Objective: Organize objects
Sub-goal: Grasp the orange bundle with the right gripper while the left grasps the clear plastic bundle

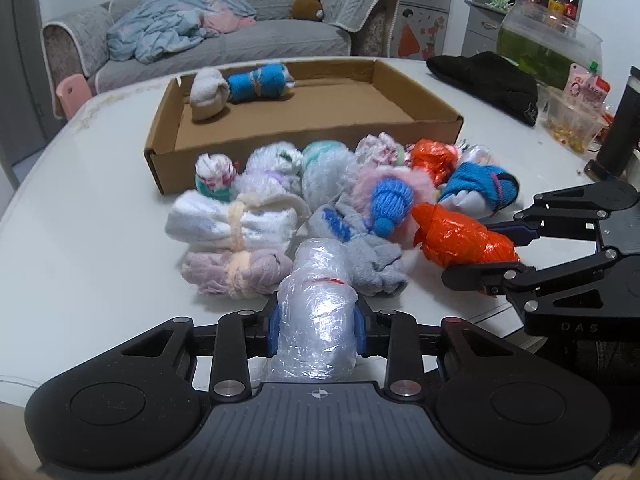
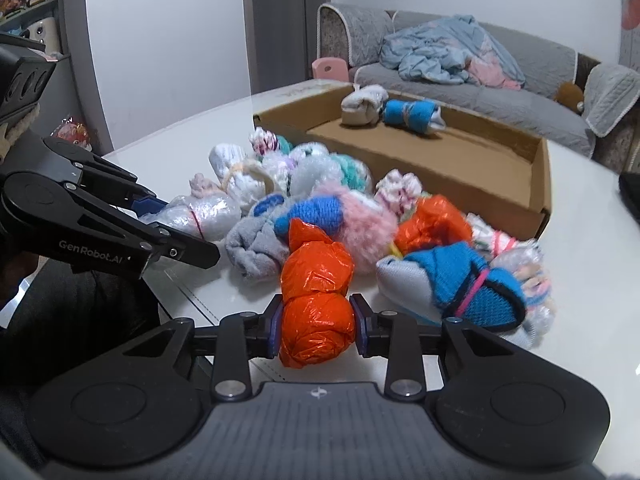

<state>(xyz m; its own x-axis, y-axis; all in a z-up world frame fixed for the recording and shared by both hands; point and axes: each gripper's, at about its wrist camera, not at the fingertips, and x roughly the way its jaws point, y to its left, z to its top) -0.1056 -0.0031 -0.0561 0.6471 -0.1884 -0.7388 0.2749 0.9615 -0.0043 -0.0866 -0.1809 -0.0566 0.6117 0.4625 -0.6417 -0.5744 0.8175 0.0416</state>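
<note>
My left gripper [image 1: 316, 320] is shut on a clear plastic-wrapped bundle [image 1: 316, 276] at the near edge of a pile of rolled socks [image 1: 280, 200] on the white table [image 1: 80, 240]. My right gripper [image 2: 316, 328] is shut on an orange plastic-wrapped bundle [image 2: 316, 280] at the pile's right side. Each view shows the other gripper too: the right gripper [image 1: 476, 256] with the orange bundle [image 1: 460, 240], the left gripper [image 2: 180, 226] with the clear bundle [image 2: 212, 212]. Behind the pile lies a shallow cardboard box [image 1: 280, 148] holding a white roll [image 1: 208, 94] and a blue roll [image 1: 256, 82].
A second orange bundle [image 1: 434, 158] and a blue knit roll [image 1: 476, 186] lie in the pile. At the table's far right are a black cap [image 1: 484, 80], a glass fish bowl [image 1: 548, 40] and a black cylinder [image 1: 624, 120]. A grey sofa [image 1: 240, 40] stands beyond the table.
</note>
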